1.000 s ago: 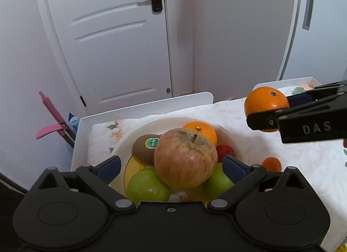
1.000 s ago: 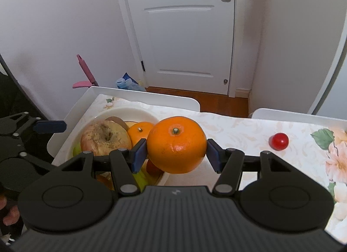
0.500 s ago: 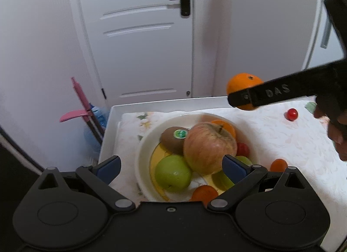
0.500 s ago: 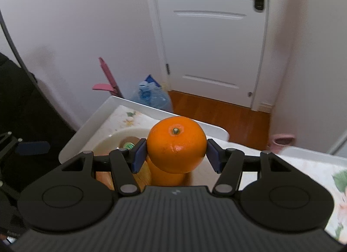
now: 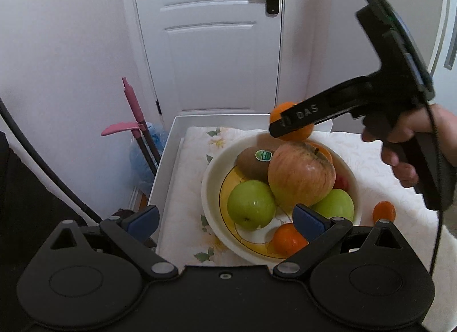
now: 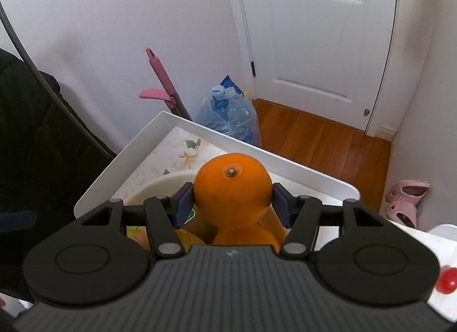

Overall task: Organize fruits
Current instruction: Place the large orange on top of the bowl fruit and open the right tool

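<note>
My right gripper [image 6: 232,202] is shut on a large orange [image 6: 232,190], held over the far side of a white bowl [image 5: 210,172]. The left wrist view shows that orange [image 5: 278,110] partly behind the right gripper [image 5: 291,125], just above the fruit pile. In the bowl lie a red-yellow apple [image 5: 301,175], a kiwi [image 5: 252,162] with a green sticker, two green apples [image 5: 251,205], a small orange [image 5: 287,239] and another orange. My left gripper [image 5: 225,219] stands open at the bowl's near rim, holding nothing.
A small orange [image 5: 384,212] lies on the flowered cloth right of the bowl, and a cherry tomato [image 6: 447,280] further right. The white table rim [image 5: 171,143] ends near a pink mop handle [image 5: 137,109], a blue water jug [image 6: 228,115] and pink slippers [image 6: 404,203].
My right gripper has carried the large orange leftward and down, from beside the bowl to over its far side. My left gripper has drawn back, showing more of the bowl.
</note>
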### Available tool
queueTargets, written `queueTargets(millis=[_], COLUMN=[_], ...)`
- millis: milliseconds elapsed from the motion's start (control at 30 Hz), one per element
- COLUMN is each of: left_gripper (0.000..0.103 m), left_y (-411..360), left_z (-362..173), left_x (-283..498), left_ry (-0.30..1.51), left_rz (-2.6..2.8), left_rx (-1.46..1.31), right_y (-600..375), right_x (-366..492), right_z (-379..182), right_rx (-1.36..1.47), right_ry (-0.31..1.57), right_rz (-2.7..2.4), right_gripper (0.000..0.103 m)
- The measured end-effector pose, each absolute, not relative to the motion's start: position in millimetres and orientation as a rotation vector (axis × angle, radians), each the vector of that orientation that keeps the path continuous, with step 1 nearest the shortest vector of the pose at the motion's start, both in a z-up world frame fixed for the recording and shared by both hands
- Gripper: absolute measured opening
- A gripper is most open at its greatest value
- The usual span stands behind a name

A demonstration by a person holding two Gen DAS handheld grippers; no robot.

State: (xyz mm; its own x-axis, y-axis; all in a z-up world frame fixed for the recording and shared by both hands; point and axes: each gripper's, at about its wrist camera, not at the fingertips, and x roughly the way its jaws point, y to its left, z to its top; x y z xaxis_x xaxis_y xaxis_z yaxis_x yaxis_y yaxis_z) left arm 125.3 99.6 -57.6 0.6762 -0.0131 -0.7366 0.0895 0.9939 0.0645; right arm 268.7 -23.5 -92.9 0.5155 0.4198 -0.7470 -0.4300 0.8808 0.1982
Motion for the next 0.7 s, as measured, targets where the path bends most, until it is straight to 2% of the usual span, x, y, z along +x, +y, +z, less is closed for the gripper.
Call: queueTargets(millis=[233,400,700], left_gripper=[0.101,0.101,0.101], left_y=[99.1,98.9,92.6], left_z=[-60.9,-60.4,-49.5], left_x=[120.8,118.2,108.5], left_ry=[0.833,0.836,0.818], left_rz=[-0.051,-0.050,-0.044], left_rx=[0.089,0.087,0.086], right_y=[-18.2,-18.8,-38.3], right_x=[272.2,265.5,241.4], right_z=[-103.2,-96.2,-69.9], right_rx=[-0.033,-0.043,-0.025], right_ry=[0.901,0.851,0.806], right_rz=[0.520,0.538,0.493], right_gripper=[0.075,0.097,0.098])
